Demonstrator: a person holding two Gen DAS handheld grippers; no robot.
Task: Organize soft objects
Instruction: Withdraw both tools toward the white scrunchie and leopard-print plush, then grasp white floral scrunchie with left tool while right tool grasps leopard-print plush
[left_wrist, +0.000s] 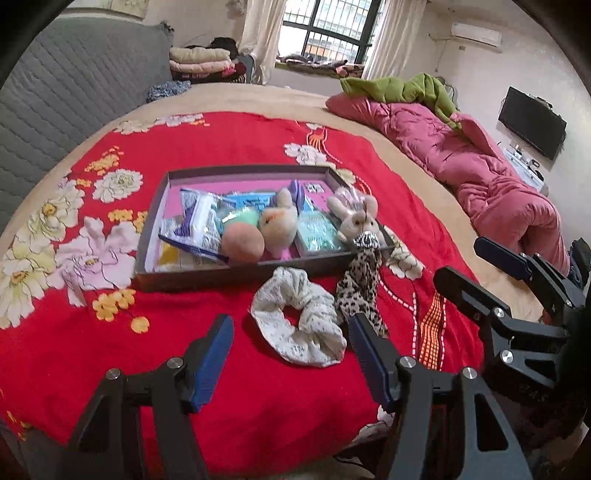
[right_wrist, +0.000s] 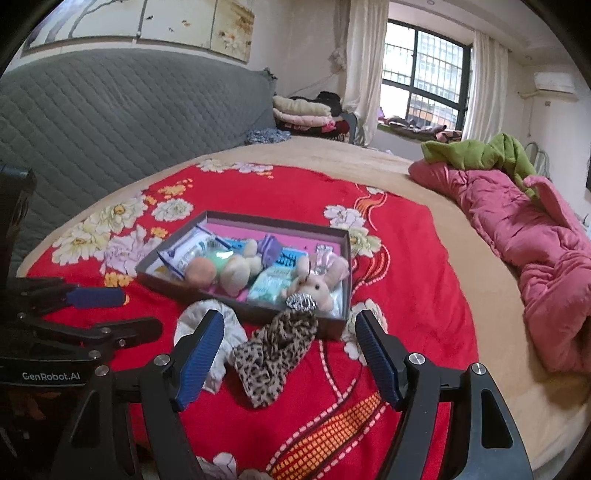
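A white floral scrunchie (left_wrist: 314, 306) (right_wrist: 234, 326) lies on the red flowered blanket (left_wrist: 184, 350), just in front of a shallow brown box (left_wrist: 221, 275) (right_wrist: 258, 314). Right of it lies a leopard-print fabric piece (left_wrist: 360, 284) (right_wrist: 273, 354), its top end draped onto the box's front corner. The box holds a bunny plush (left_wrist: 356, 218) (right_wrist: 317, 288), a chick plush (left_wrist: 279, 221), a peach ball (left_wrist: 243, 243) and several packets. My left gripper (left_wrist: 291, 321) (right_wrist: 141, 311) hovers open over the scrunchie. My right gripper (right_wrist: 290, 317) (left_wrist: 459, 259) hovers open over the leopard piece. Neither holds anything.
A crumpled pink quilt (left_wrist: 480, 177) (right_wrist: 535, 258) with a green blanket (left_wrist: 406, 88) on it lies along the bed's right side. A grey padded headboard (right_wrist: 110, 118) stands at the left. The two grippers are close side by side near the bed's front edge.
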